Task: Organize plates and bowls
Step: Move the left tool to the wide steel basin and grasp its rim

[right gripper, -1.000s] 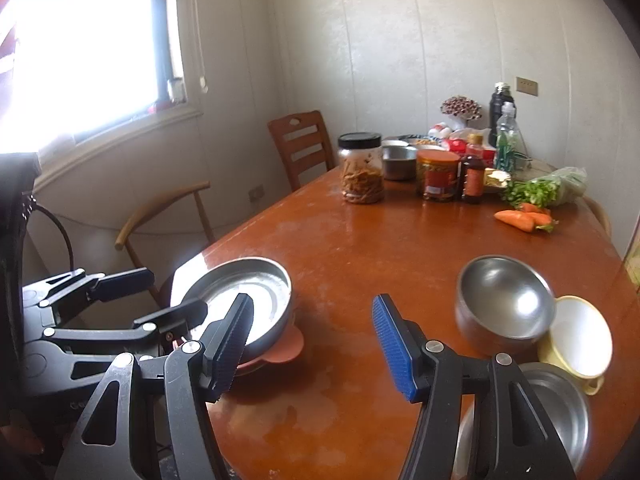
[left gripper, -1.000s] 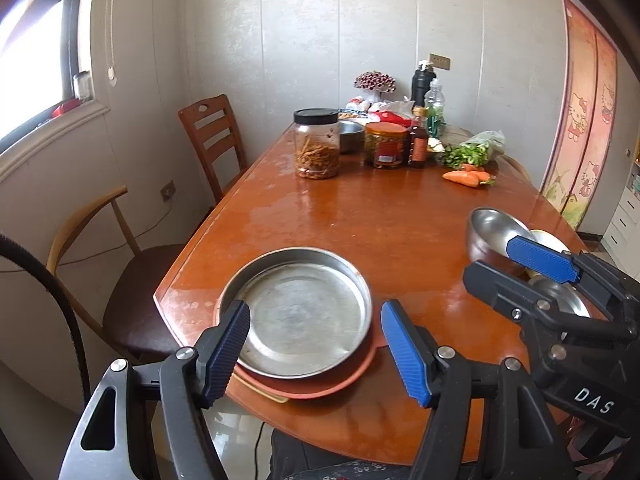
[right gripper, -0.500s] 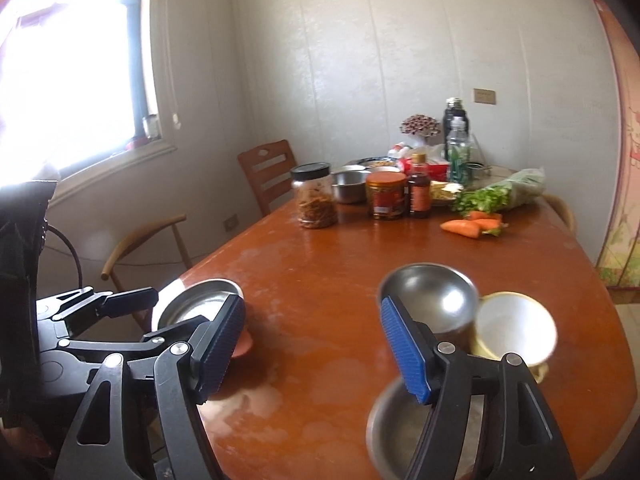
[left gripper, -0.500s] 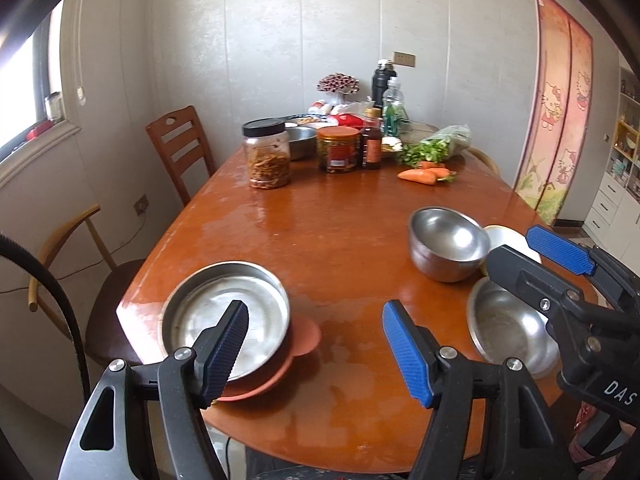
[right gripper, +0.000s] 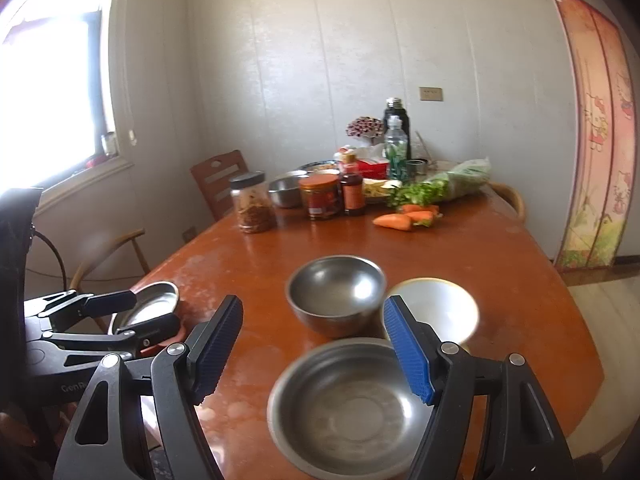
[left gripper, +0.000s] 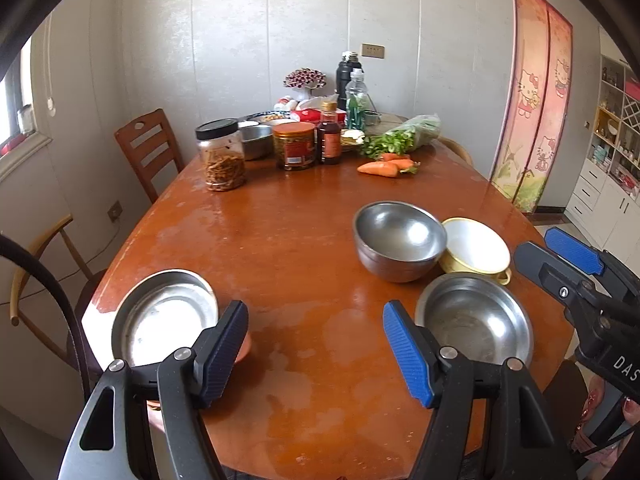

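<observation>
Grippers both spread wide, holding nothing: left gripper (left gripper: 314, 348), right gripper (right gripper: 312, 350). Steel plate (left gripper: 160, 316) at 8 o'clock on table (left gripper: 288, 240); shallow steel bowl (left gripper: 476, 320), deep steel bowl (left gripper: 398, 234), yellow bowl (left gripper: 476, 246) clustered at 3 o'clock.

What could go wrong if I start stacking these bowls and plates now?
The deep steel bowl, yellow bowl and shallow steel dish crowd together, so gripping one may knock another. The steel plate on the orange plate sits close to the table edge and could slide off.
</observation>
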`<state>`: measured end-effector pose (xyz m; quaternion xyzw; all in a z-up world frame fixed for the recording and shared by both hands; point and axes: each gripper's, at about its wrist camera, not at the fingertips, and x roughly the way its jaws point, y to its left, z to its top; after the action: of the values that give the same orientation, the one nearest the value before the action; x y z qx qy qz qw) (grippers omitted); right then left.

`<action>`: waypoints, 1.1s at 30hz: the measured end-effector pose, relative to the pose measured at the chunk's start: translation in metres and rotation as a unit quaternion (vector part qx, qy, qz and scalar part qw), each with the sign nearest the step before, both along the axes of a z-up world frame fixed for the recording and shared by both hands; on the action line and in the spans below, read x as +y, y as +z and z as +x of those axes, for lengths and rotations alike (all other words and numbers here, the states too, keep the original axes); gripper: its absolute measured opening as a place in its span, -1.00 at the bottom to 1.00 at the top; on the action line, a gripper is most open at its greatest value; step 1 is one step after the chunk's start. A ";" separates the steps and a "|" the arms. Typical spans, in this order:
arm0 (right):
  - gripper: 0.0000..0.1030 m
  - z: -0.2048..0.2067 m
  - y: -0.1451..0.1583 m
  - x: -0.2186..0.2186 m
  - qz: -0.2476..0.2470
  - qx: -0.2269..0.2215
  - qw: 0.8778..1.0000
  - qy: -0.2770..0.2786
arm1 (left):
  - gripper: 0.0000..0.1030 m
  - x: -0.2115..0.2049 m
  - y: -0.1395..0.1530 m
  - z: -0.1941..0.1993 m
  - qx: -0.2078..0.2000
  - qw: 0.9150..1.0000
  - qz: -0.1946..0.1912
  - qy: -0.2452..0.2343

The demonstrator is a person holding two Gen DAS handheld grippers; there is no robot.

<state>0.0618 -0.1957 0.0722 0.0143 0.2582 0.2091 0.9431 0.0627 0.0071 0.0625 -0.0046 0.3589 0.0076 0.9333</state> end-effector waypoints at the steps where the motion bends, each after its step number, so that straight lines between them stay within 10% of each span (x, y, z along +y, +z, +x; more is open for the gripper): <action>1: 0.45 0.000 -0.001 -0.004 0.000 0.001 1.000 -0.004 | 0.35 -0.003 0.000 0.001 0.000 1.000 -0.003 -0.003; 33: 0.45 0.023 -0.064 -0.069 -0.023 0.078 0.996 -0.026 | 0.38 -0.066 -0.053 0.047 0.064 0.996 -0.003 -0.065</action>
<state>0.0852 -0.2646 0.0083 0.0158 0.3349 0.1765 0.9254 0.1098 -0.0592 0.0092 0.0168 0.4179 -0.0535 0.9068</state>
